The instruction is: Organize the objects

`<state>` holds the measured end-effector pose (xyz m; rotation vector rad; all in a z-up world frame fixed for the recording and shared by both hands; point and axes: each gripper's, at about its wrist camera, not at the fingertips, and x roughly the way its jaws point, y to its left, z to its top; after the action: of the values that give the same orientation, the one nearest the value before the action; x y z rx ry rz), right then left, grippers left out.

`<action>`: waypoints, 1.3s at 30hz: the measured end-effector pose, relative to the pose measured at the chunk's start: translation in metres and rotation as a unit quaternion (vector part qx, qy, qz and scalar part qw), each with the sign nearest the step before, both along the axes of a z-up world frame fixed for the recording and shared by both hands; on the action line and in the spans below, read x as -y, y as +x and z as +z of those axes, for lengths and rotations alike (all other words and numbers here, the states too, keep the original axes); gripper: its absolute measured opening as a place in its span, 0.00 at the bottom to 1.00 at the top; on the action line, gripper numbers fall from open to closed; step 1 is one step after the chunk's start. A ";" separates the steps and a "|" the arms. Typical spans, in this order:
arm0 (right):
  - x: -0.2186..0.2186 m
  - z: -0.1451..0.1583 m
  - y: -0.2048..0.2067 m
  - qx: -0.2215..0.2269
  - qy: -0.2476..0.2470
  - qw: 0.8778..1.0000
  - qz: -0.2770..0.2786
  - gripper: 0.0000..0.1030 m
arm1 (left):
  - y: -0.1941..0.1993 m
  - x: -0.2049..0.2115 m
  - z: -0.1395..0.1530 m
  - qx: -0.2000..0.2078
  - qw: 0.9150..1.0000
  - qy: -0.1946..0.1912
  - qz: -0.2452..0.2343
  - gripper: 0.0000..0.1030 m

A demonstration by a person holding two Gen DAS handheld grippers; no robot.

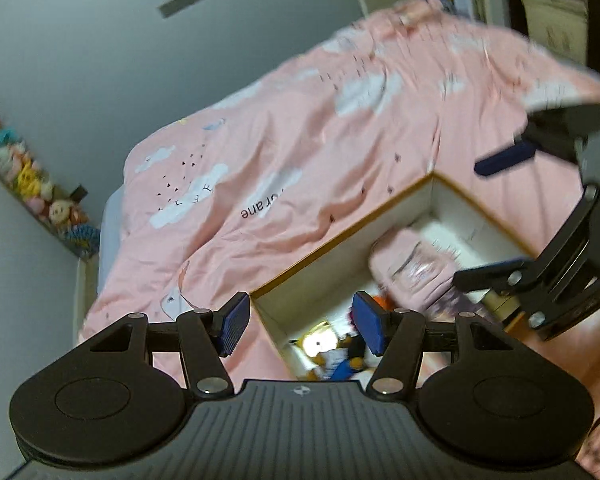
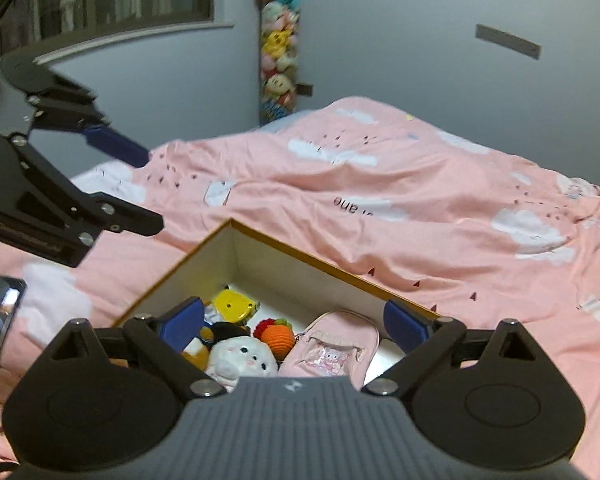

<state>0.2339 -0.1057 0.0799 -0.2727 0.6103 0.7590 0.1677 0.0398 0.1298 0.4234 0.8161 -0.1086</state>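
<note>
Scene: A box [image 2: 236, 254] with white inner walls and a tan rim sits on a bed under a pink quilt [image 2: 420, 216] printed with clouds.
Contents: Inside the box lie a pink pouch [image 2: 332, 354], a white plush toy [image 2: 242, 358], an orange knitted ball [image 2: 276, 336] and a yellow toy [image 2: 232, 306], packed toward its near side.
Left gripper [image 1: 302, 324]: Jaws released and empty, poised above the near edge of the box.
Right gripper [image 2: 296, 322]: Jaws spread wide with nothing between them, over the pouch and plush toy; no pad presses on anything.
Step in hand: Both tools appear to be clear of the box, the pouch apparently already stowed.
Doing it well: Lift straight away from the rim so no finger snags the pouch or tips the box on the soft quilt, then look for anything left out.
Other item: A phone [image 2: 0, 320] lies on the quilt off the box's left side, seen from the right wrist.
Hard to see: The left wrist view is smeared, so the toys below it are only blobs of colour; the box's near wall is hidden behind both tools, and the phone is cut off at the frame's edge.
</note>
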 end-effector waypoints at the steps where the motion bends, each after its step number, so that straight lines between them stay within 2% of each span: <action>1: 0.002 0.003 -0.005 0.002 0.005 1.000 -0.007 0.94 | -0.007 0.000 0.004 0.007 1.000 -0.014 0.007 0.68; 5: 0.013 0.005 -0.027 0.012 0.030 0.999 -0.040 0.94 | -0.034 0.001 0.012 0.043 0.997 -0.036 0.043 0.74; 8: 0.018 0.005 -0.040 0.015 0.049 0.997 -0.059 0.94 | -0.051 0.005 0.012 0.079 0.992 -0.048 0.083 0.79; 10: 0.019 0.004 -0.048 0.024 0.057 0.995 -0.073 0.96 | -0.062 0.007 0.009 0.103 0.986 -0.074 0.112 0.85; 13: 0.023 0.000 -0.062 0.048 0.063 0.992 -0.100 0.99 | -0.072 0.010 -0.003 0.122 0.975 -0.114 0.148 0.85; 16: 0.027 -0.009 -0.071 0.055 0.071 0.988 -0.127 0.99 | -0.075 0.017 -0.023 0.132 0.967 -0.124 0.180 0.85; 18: 0.032 -0.016 -0.074 0.050 0.077 0.985 -0.146 0.99 | -0.075 0.023 -0.038 0.130 0.966 -0.118 0.191 0.85; 23: 0.044 -0.033 -0.082 0.041 0.090 0.976 -0.192 0.99 | -0.075 0.022 -0.070 0.105 0.963 -0.142 0.203 0.85; 26: 0.048 -0.045 -0.086 0.035 0.086 0.973 -0.210 0.99 | -0.080 0.024 -0.086 0.109 0.962 -0.143 0.208 0.85; 31: 0.045 -0.063 -0.091 0.031 0.069 0.974 -0.214 0.99 | -0.078 0.019 -0.103 0.095 0.955 -0.175 0.219 0.85; 39: 0.037 -0.079 -0.085 0.022 0.047 0.977 -0.207 0.99 | -0.077 0.019 -0.123 0.069 0.956 -0.169 0.231 0.85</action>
<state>0.1484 -0.1428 0.0006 -0.0684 0.5637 0.3763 0.0905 0.0208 0.0067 -0.0884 0.7232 0.2131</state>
